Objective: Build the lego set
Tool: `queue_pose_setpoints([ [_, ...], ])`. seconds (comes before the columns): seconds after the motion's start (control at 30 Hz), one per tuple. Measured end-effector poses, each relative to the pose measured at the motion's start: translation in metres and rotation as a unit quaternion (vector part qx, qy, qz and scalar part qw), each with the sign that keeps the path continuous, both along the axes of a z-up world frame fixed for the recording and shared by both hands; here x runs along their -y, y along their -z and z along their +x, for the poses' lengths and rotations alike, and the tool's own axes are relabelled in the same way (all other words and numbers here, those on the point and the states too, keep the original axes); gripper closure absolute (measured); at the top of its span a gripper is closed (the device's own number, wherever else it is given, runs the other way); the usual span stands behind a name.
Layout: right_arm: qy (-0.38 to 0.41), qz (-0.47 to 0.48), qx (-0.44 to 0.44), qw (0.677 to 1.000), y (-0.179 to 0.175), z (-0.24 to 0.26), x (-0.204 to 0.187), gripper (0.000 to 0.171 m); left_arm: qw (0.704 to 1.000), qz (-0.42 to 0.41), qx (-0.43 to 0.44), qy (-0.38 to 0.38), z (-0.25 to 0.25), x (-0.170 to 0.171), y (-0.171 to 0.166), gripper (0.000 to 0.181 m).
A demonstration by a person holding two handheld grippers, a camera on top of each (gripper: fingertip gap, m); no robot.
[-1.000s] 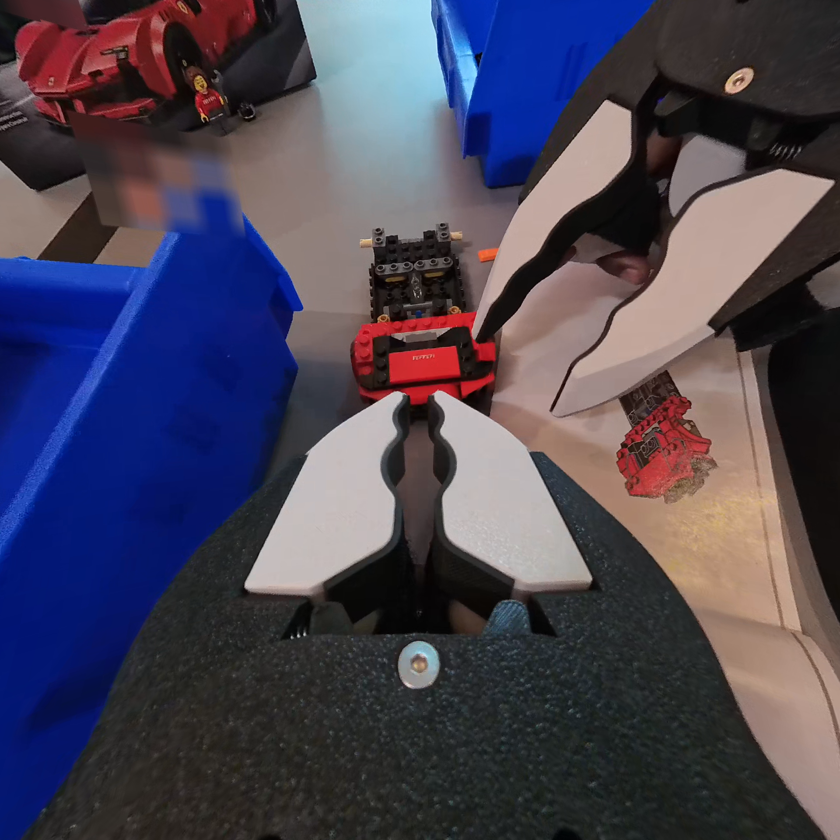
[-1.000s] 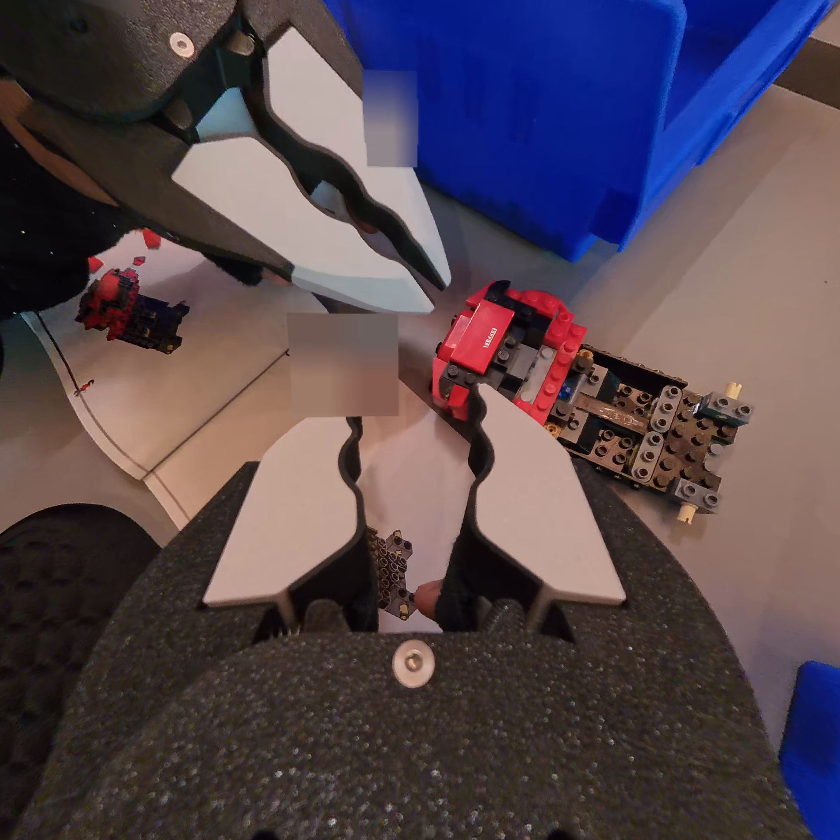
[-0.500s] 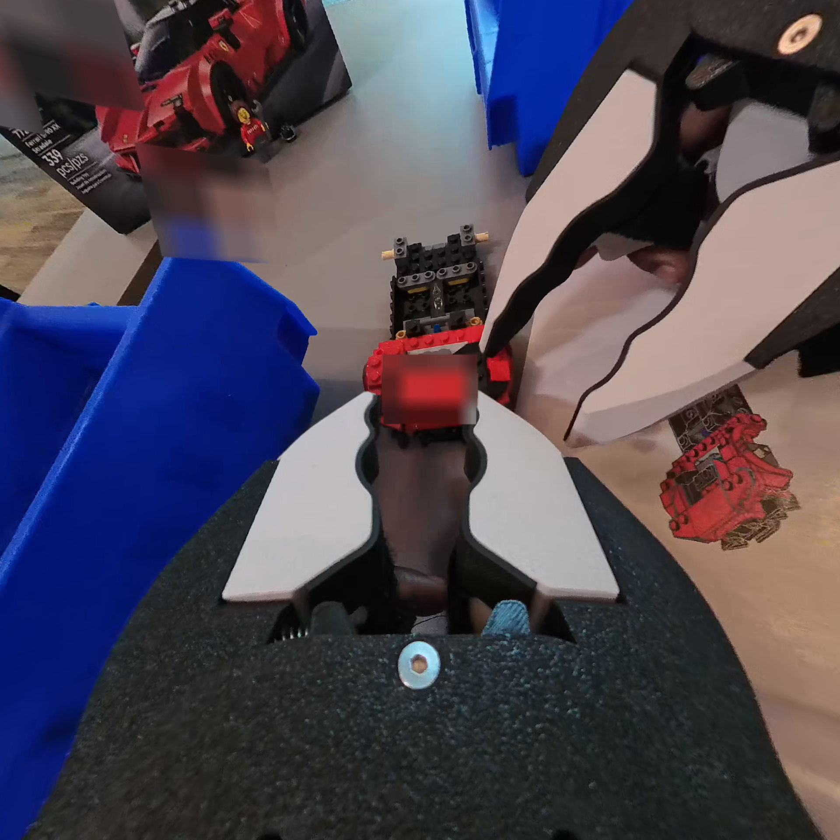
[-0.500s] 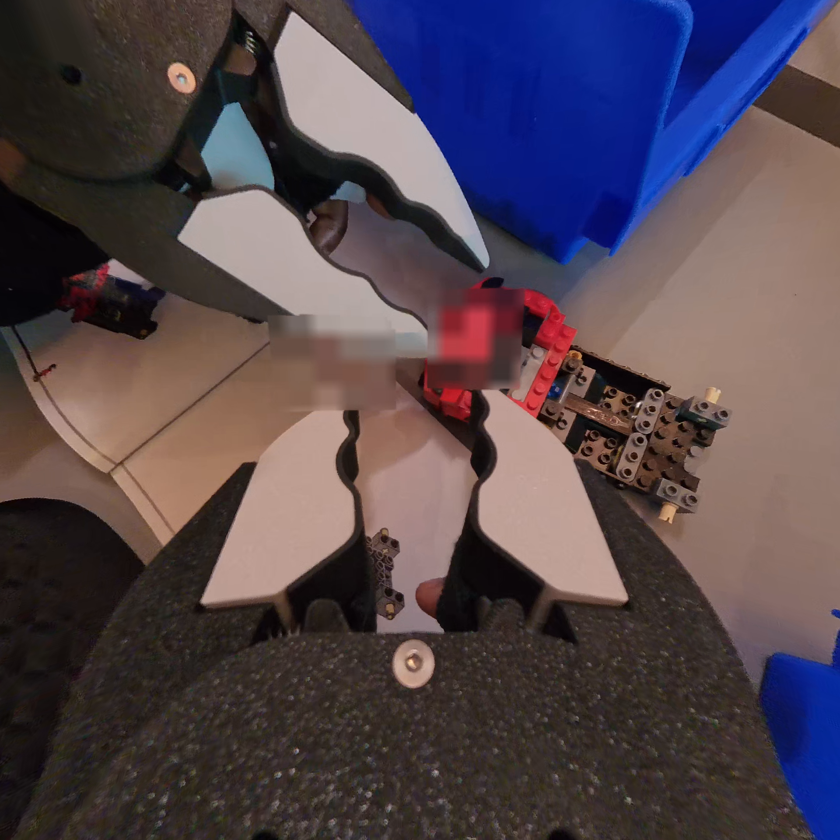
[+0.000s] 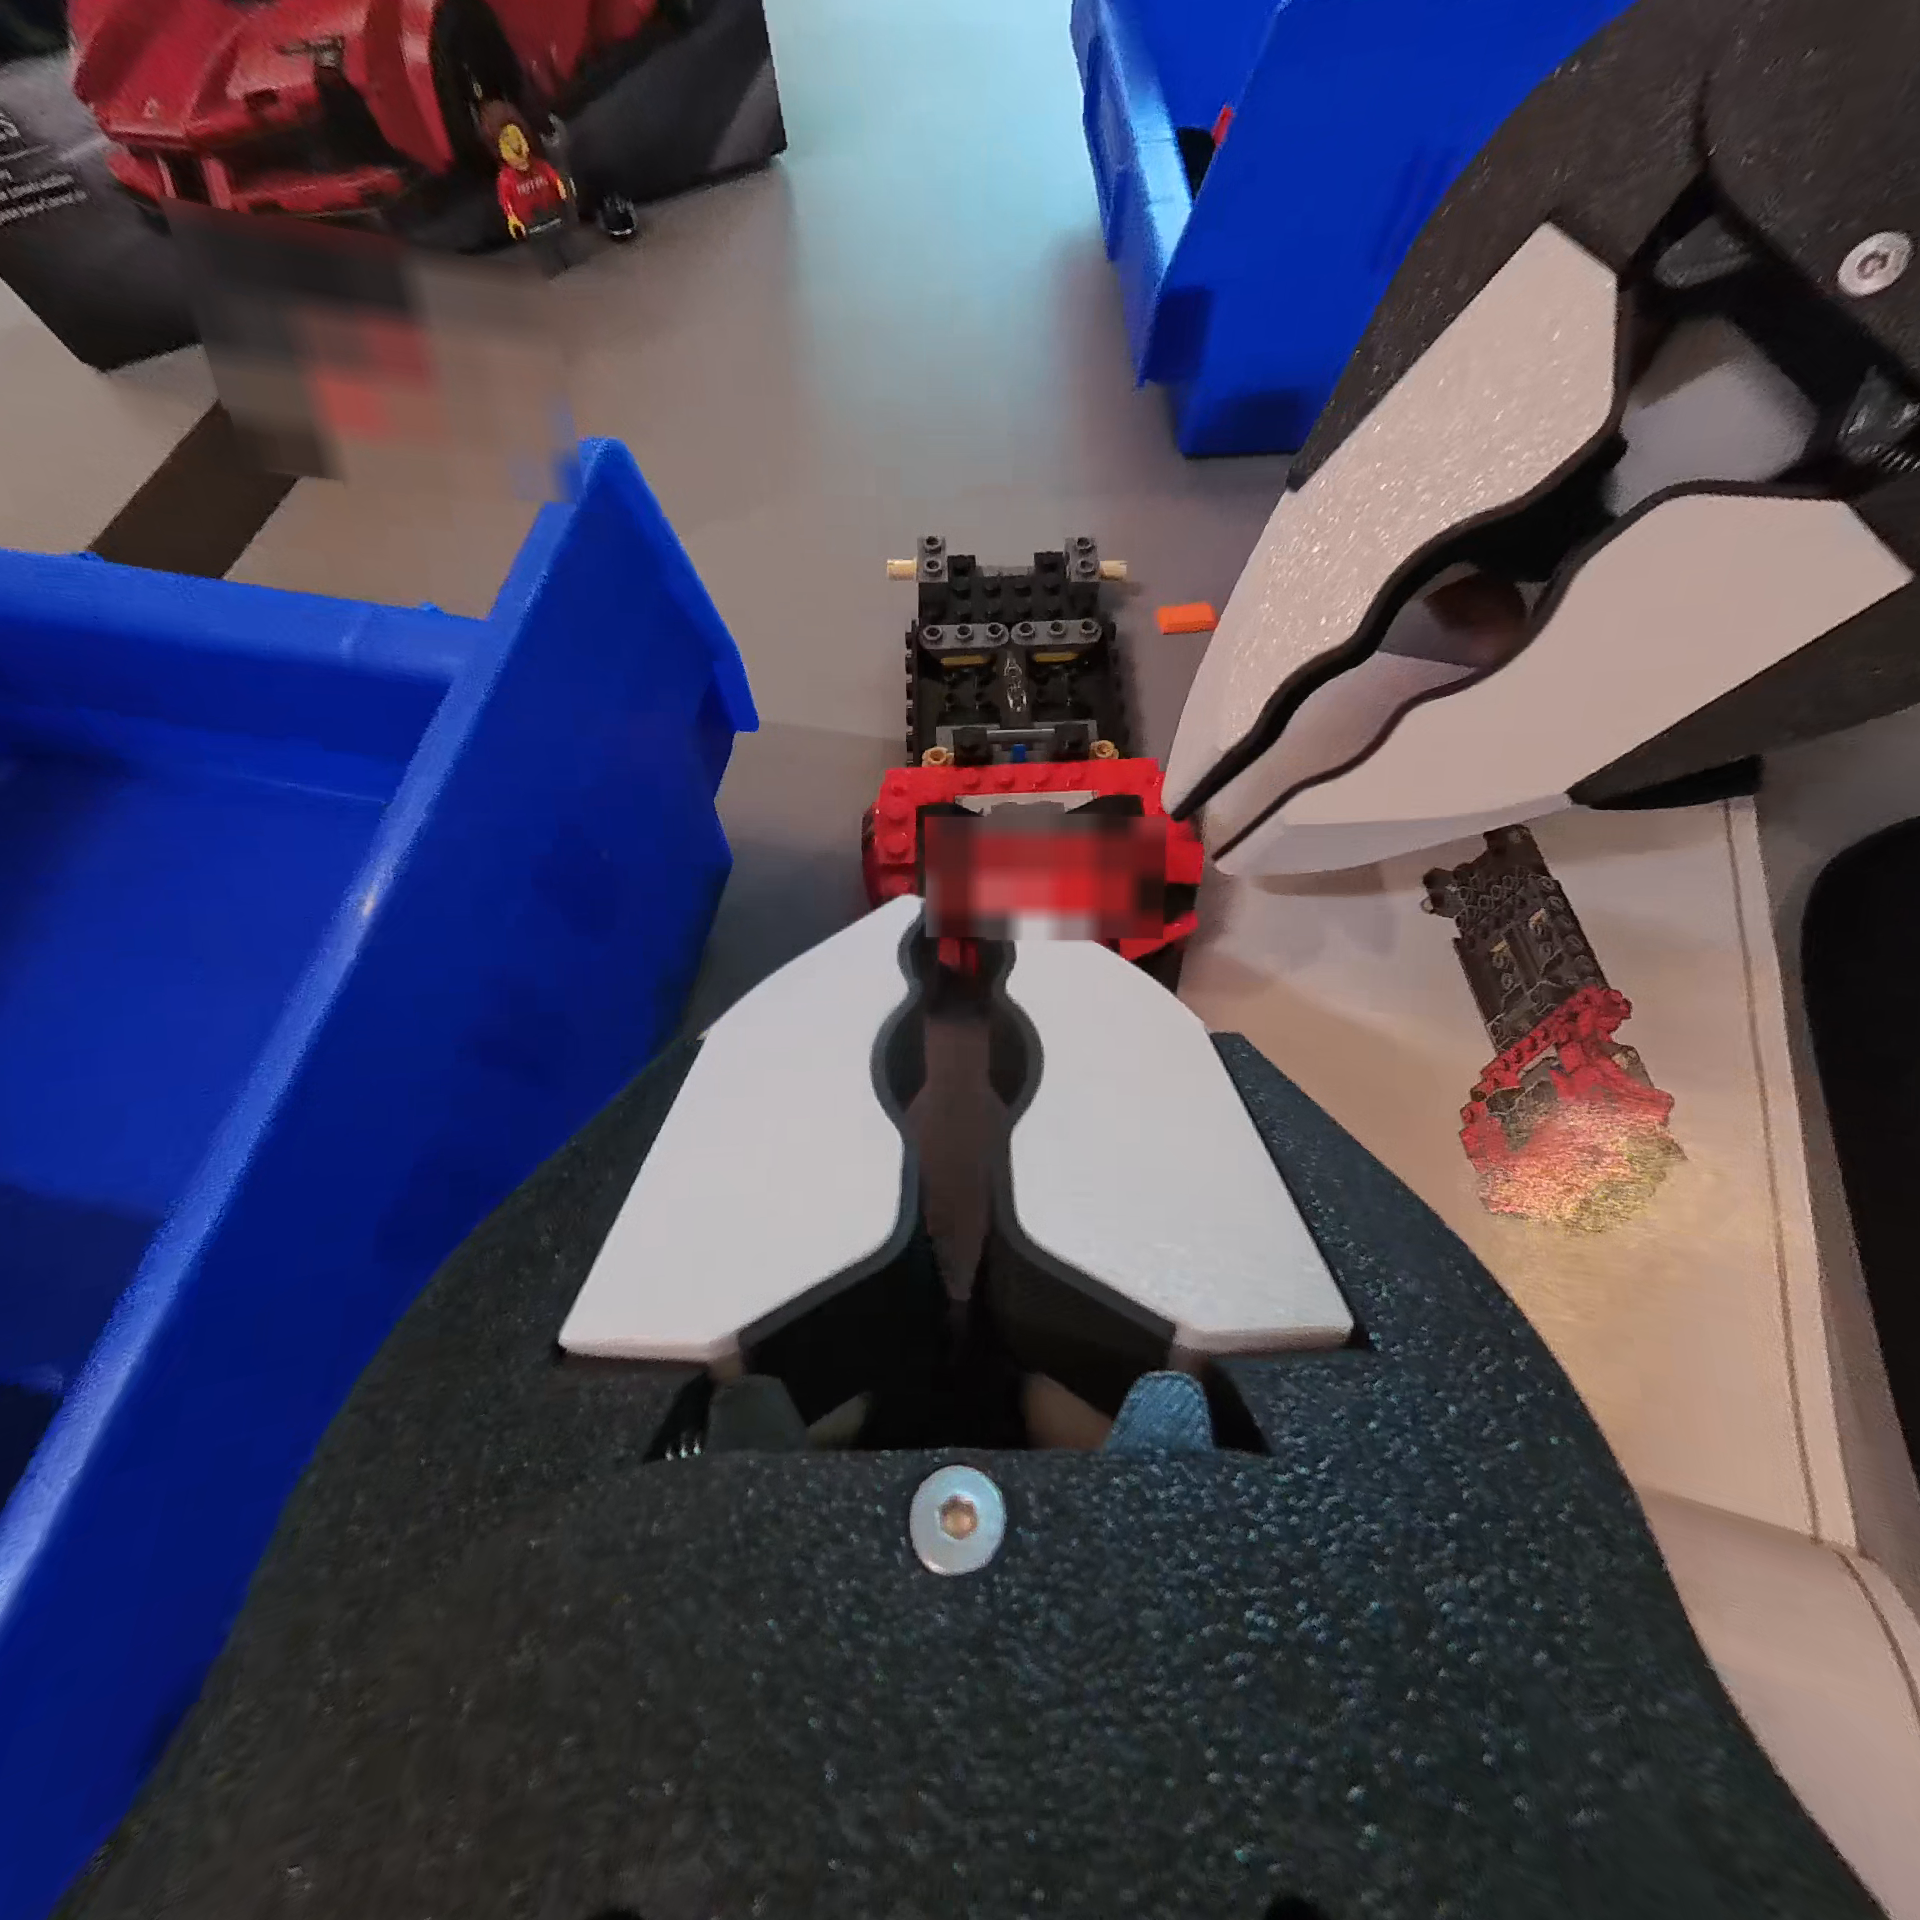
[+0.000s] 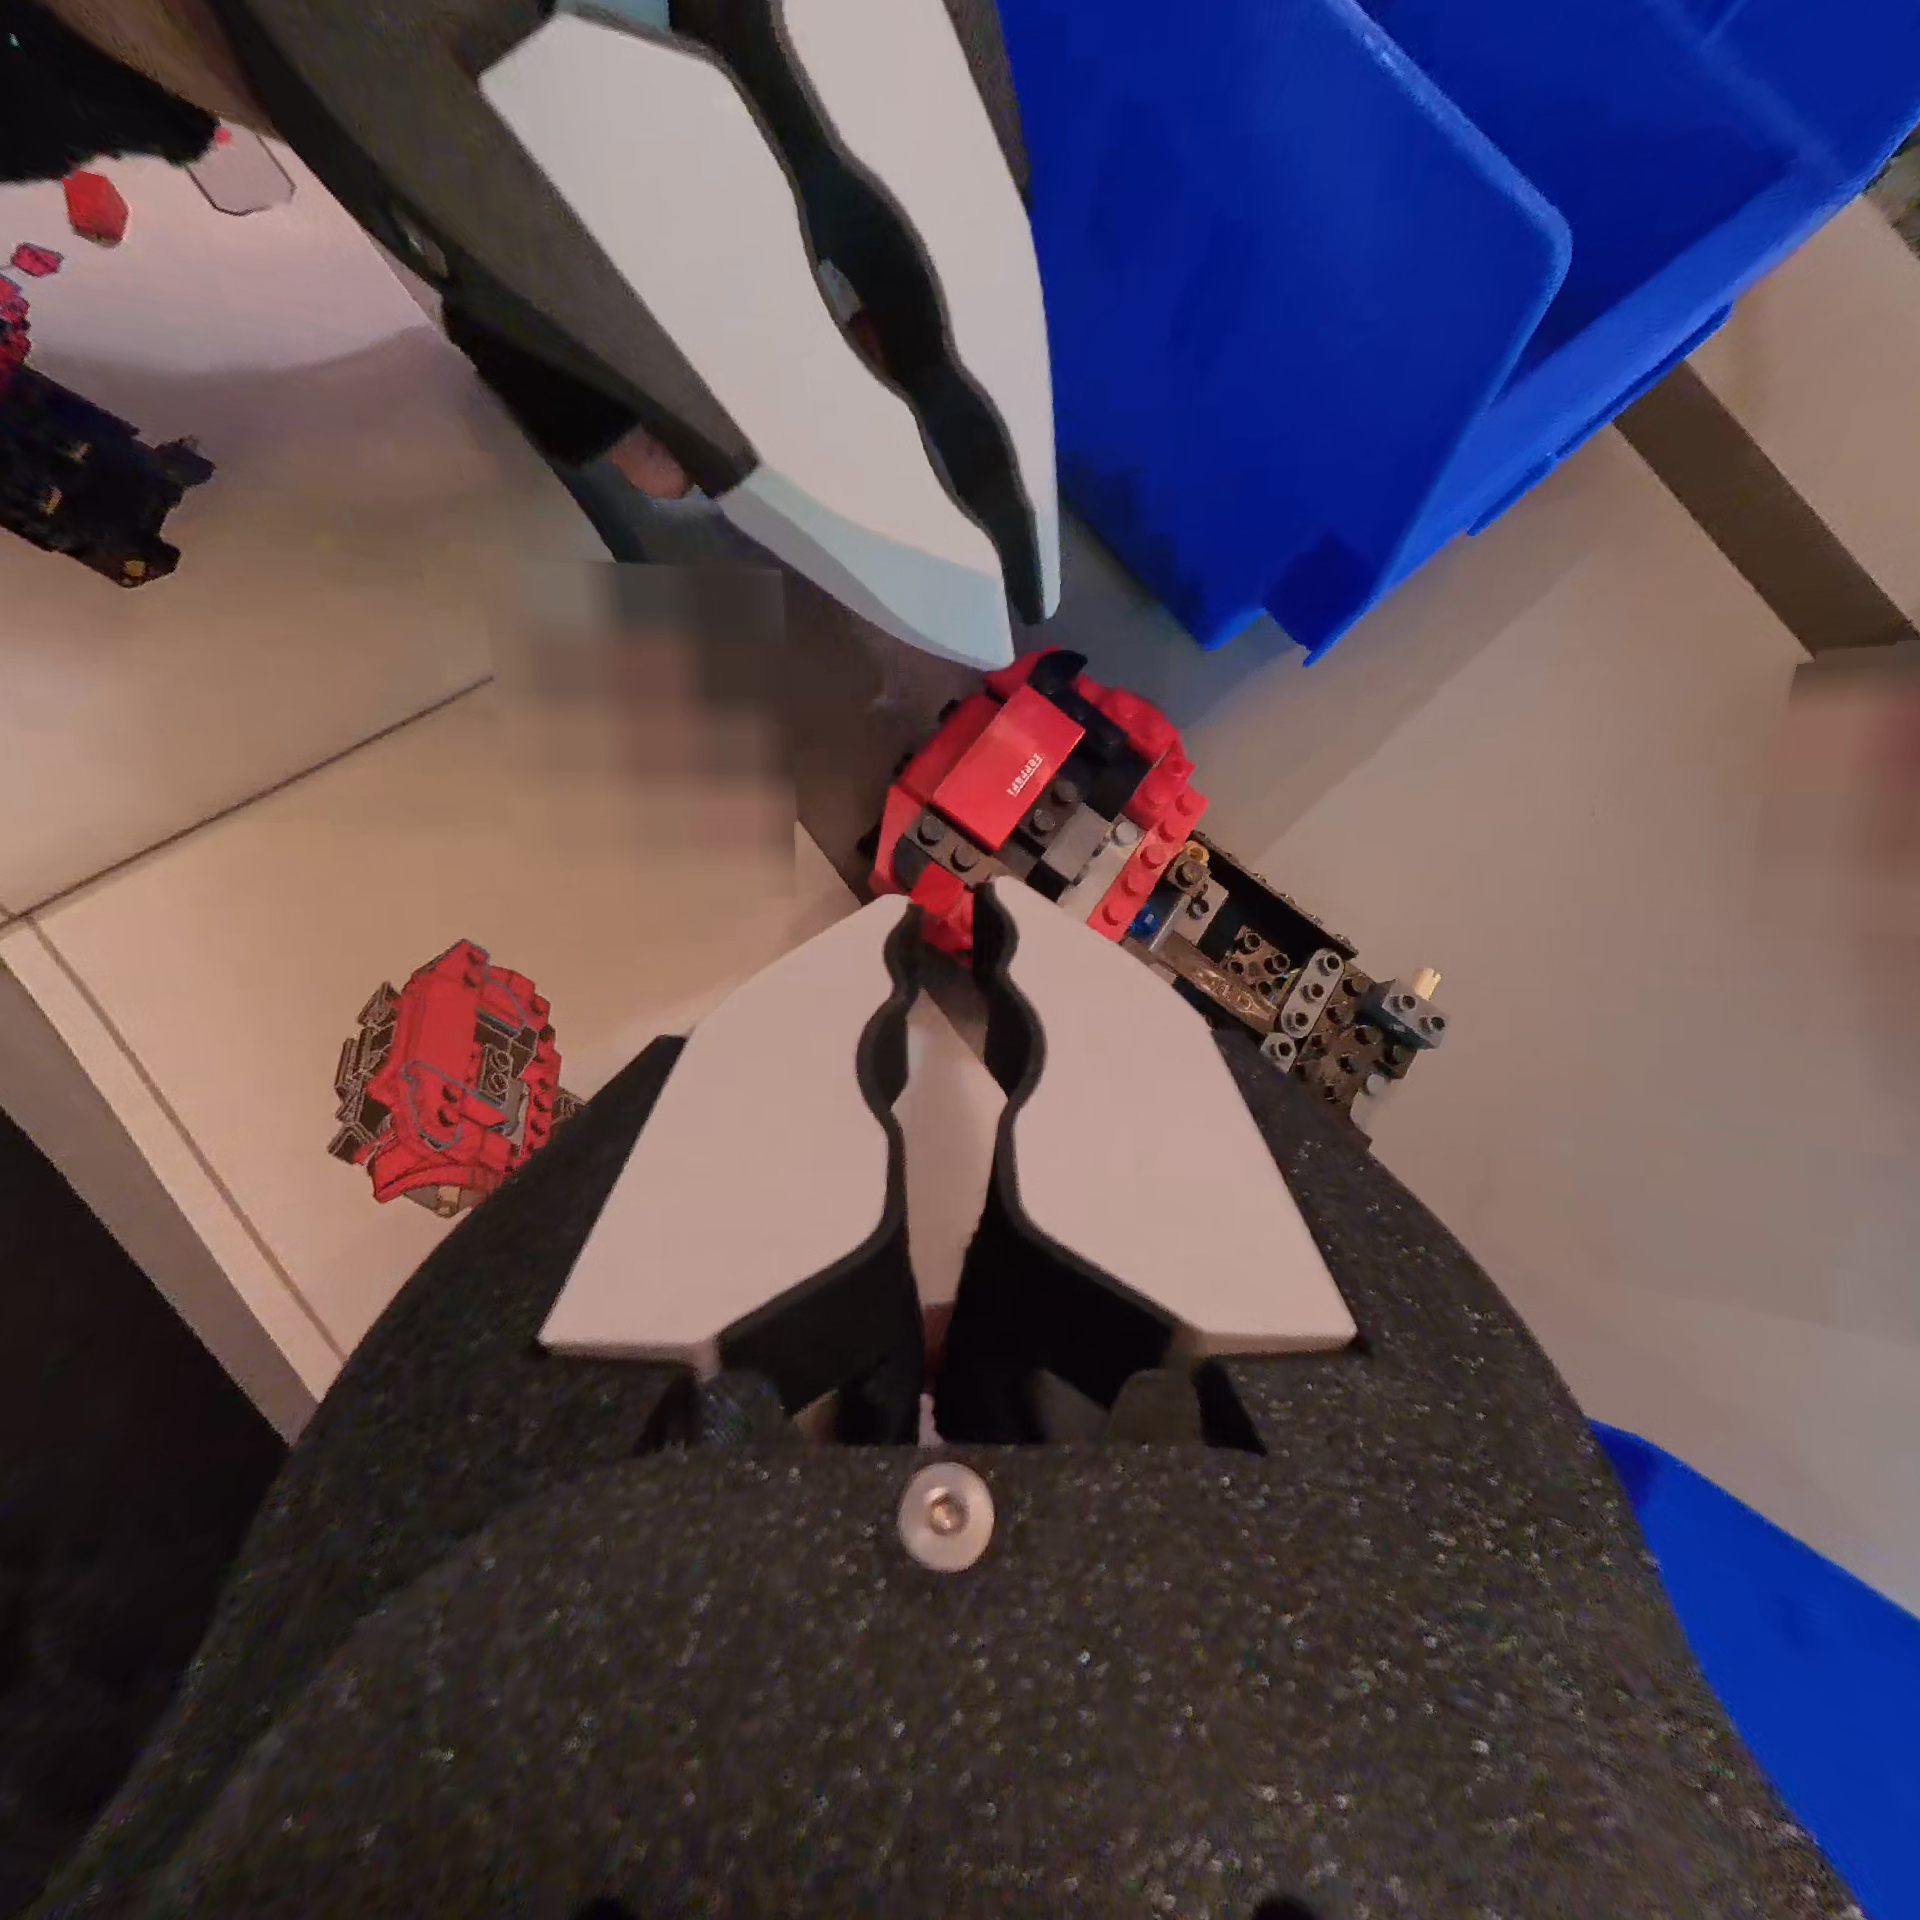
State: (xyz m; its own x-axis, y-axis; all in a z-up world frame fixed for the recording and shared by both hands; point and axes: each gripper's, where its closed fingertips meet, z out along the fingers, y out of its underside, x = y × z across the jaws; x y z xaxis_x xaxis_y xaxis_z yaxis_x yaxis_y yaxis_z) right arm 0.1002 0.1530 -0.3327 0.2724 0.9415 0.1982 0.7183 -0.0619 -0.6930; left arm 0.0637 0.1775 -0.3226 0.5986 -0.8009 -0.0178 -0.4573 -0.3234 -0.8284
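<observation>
The half-built lego car point(image 5: 1013, 675) lies on the grey table, with a black studded chassis and a red front section point(image 6: 1039, 769). My left gripper point(image 5: 961, 935) is closed to a narrow gap on the near edge of the red front. It also shows in the right wrist view point(image 6: 1023, 634), coming down from the top onto that end. My right gripper point(image 6: 948, 909) is closed to a narrow gap on a red corner of the front. In the left wrist view its tips point(image 5: 1195, 836) touch the car's right front corner.
A blue bin point(image 5: 312, 831) stands close on the left of the car and another point(image 5: 1195, 260) behind to the right. The set's box point(image 5: 364, 104) stands at the back left. An instruction sheet point(image 5: 1558, 1091) lies to the right. A small orange piece point(image 5: 1184, 618) lies beside the chassis. There is about 5 centimetres between the tips of the two grippers.
The left gripper opened, moved forward and closed on the car's red front. The right gripper, open before, closed on the red corner.
</observation>
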Motion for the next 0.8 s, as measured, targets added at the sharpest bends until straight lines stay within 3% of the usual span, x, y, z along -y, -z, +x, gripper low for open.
queue_pose_setpoints([
  [0.5,0.01,-0.034,-0.009,0.999,0.003,-0.004,-0.001,0.166,0.999,-0.034,0.019,0.027,0.009,0.006,0.015,0.177],
  [0.8,0.051,-0.128,-0.003,0.99,0.004,-0.004,-0.002,0.167,0.997,-0.051,0.039,0.041,0.012,0.011,0.015,0.181],
])
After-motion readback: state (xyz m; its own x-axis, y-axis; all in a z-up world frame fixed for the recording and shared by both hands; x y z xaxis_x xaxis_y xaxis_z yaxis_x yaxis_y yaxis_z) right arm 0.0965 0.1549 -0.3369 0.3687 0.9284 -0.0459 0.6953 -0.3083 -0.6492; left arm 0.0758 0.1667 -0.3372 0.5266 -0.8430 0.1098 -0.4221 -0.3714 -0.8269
